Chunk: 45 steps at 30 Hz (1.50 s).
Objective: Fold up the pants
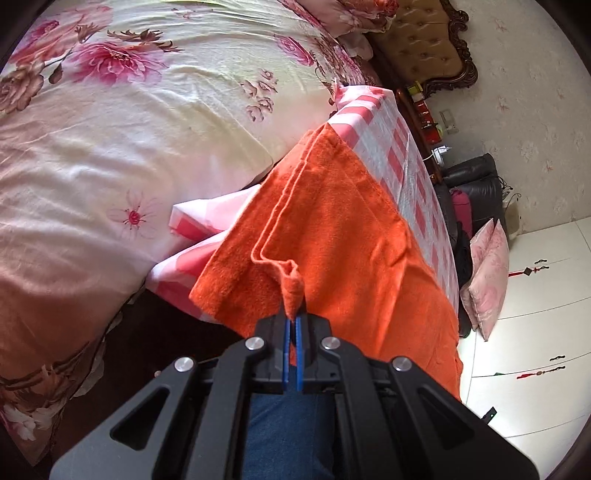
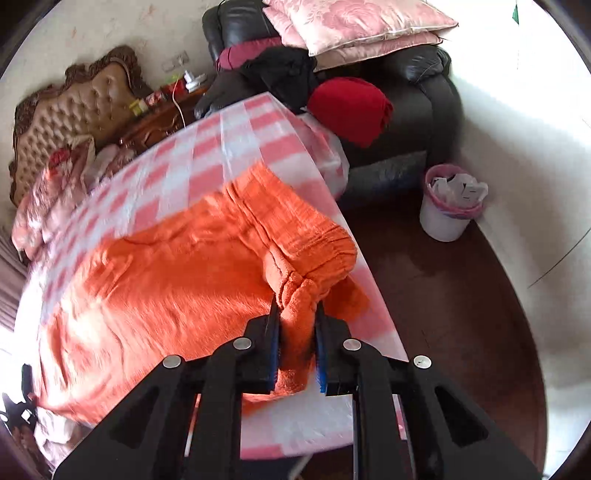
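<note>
With your left gripper (image 1: 294, 325) pinching a hem corner of the fuzzy orange fleece pants (image 1: 332, 236) and your right gripper (image 2: 297, 325) clamped on the gathered waistband, lift both together; keep the cloth taut; lay the edges flush on the pink-and-white checked tablecloth (image 2: 207, 147).

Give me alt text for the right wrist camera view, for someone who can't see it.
The right tool pinches a bunched fold of the orange pants near their gathered waistband, on a pink-and-white checked cloth. Behind are a black armchair stacked with pink cushions and a white waste bin.
</note>
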Motion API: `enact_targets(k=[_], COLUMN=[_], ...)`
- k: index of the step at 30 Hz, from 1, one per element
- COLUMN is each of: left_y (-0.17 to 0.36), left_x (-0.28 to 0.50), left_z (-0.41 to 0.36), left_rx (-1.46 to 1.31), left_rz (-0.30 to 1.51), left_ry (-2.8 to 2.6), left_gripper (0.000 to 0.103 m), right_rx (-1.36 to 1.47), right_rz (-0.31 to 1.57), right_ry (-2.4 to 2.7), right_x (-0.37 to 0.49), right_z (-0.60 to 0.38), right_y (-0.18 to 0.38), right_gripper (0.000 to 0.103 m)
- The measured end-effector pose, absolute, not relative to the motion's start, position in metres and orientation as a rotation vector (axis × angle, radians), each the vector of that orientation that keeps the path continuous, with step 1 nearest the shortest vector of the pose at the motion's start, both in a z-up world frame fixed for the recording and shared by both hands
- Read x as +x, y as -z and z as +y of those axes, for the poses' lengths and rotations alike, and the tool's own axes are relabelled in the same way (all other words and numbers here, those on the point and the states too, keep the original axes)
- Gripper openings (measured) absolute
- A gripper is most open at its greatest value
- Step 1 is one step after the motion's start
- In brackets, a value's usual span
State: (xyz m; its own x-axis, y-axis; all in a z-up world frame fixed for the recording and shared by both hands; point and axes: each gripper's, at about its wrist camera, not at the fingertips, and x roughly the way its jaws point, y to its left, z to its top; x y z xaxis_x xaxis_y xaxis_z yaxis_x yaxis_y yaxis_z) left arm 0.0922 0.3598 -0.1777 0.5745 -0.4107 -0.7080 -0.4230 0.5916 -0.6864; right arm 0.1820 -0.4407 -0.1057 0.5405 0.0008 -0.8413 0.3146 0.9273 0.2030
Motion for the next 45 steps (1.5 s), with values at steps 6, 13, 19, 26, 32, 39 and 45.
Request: enact_targets(k=[6,13,19,26,32,39,45], left_y=[0.16,0.172,0.172,0.15,0.167,0.144,0.148], left_x=[0.077,0.063,0.058,0.14,0.195,0.236,0.271], left_z=[0.352,0.348,0.385,0.374,0.376,0.374,0.386], left_rx=[-0.948,-0.937,-0.942,-0.632,-0.604,-0.412,-0.308], left_rz=[0.948,0.957,0.854,0.955,1.09,1.117,1.192], left_ry=[-0.014,-0.077,-0.212,-0.101,0.04,-0.002,-0.181], left_gripper=[0.002,0.04,0.074,0.074,0.02,0.01,0.027], right_rx=[0.237,0.112,0.01,-0.148,-0.208,-0.238,-0.238], right_rz=[1.015,1.04,1.057,1.071,1.083,1.101,1.118], right_ry=[0.238,0.292,0.339,0.361,0.392,0.433,0.353], right_x=[0.177,0.179,0.183,0.187,0.19,0.19,0.172], right_z=[-0.427,-0.412,-0.405,-0.386,-0.378,-0.359,-0.341], right_y=[0.113,0.118,0.118,0.114,0.12,0.124,0.112], right_gripper=[0.02,0.029,0.047,0.069,0.07,0.071,0.082])
